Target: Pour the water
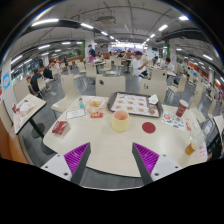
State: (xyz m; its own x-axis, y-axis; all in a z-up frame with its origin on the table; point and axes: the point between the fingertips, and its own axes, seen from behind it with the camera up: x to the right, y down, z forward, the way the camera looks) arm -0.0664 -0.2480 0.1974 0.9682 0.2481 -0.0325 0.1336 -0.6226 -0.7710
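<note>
So it's a big hall, ceiling lights overhead, lots of tables and people [40,78] sitting way back at about 10 o'clock. Up front is a white table [100,150] with stuff spread across it.

Biggest thing on it is a flat tray [133,103] of small items at roughly 1 o'clock from the fingers, well beyond them. Left of that sits a pale box [95,102], around 12 o'clock.

The cup [120,121], a cream-colored one standing upright, is straight ahead of the gripper [112,157] at 12 o'clock, beyond the fingertips and not touching either. Just right of it lies a red lid [148,127], flat on the table. A reddish cup [182,106] stands off at 2 o'clock, and a glass of orange drink [190,148] at 3 o'clock.

The two fingers sit wide apart, purple pads [76,154] facing in, nothing between them.
</note>
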